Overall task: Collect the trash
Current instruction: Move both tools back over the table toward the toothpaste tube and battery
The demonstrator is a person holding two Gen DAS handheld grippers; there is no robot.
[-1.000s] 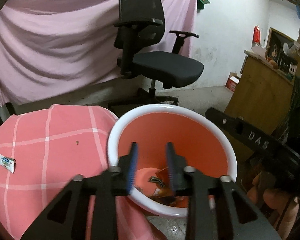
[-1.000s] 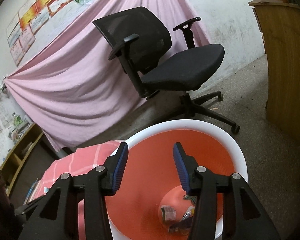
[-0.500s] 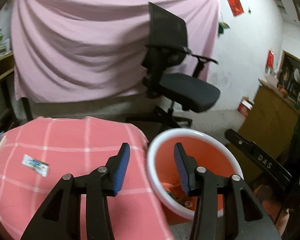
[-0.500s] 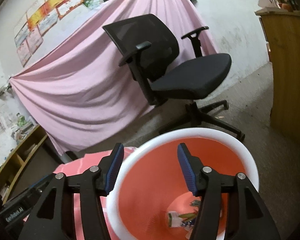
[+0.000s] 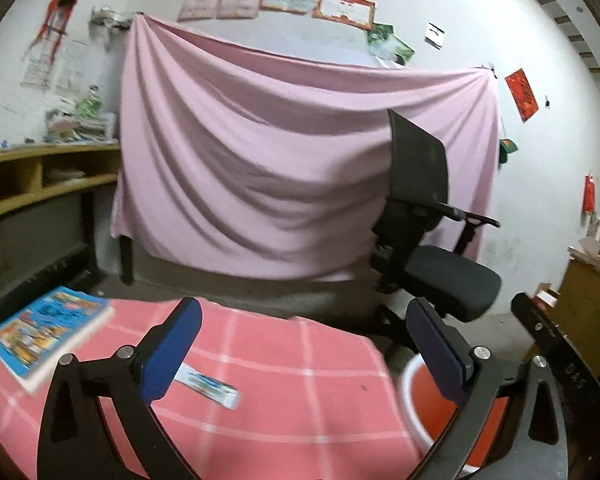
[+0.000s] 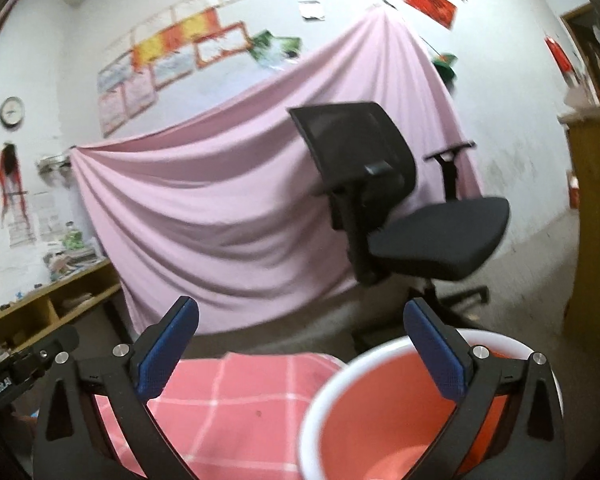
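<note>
A small white and blue wrapper (image 5: 210, 386) lies on the pink checked tablecloth (image 5: 292, 400), just right of my left gripper's left finger. My left gripper (image 5: 304, 350) is open wide and empty above the table. The orange bin with a white rim (image 5: 428, 404) stands off the table's right edge, partly behind the left gripper's right finger. My right gripper (image 6: 300, 352) is open wide and empty, raised over the bin (image 6: 380, 408) and the table edge (image 6: 228, 396). The bin's bottom is hidden.
A blue book (image 5: 48, 332) lies at the table's far left. A black office chair (image 5: 428, 248) stands behind the bin before a hanging pink sheet (image 5: 260, 168). A wooden cabinet (image 6: 596, 220) is at the right, low shelves (image 5: 32, 180) at the left.
Both grippers have opened wider and tilted up. The left one swung left from the bin to over the table; the right one rose, so the trash in the bin is out of view.
</note>
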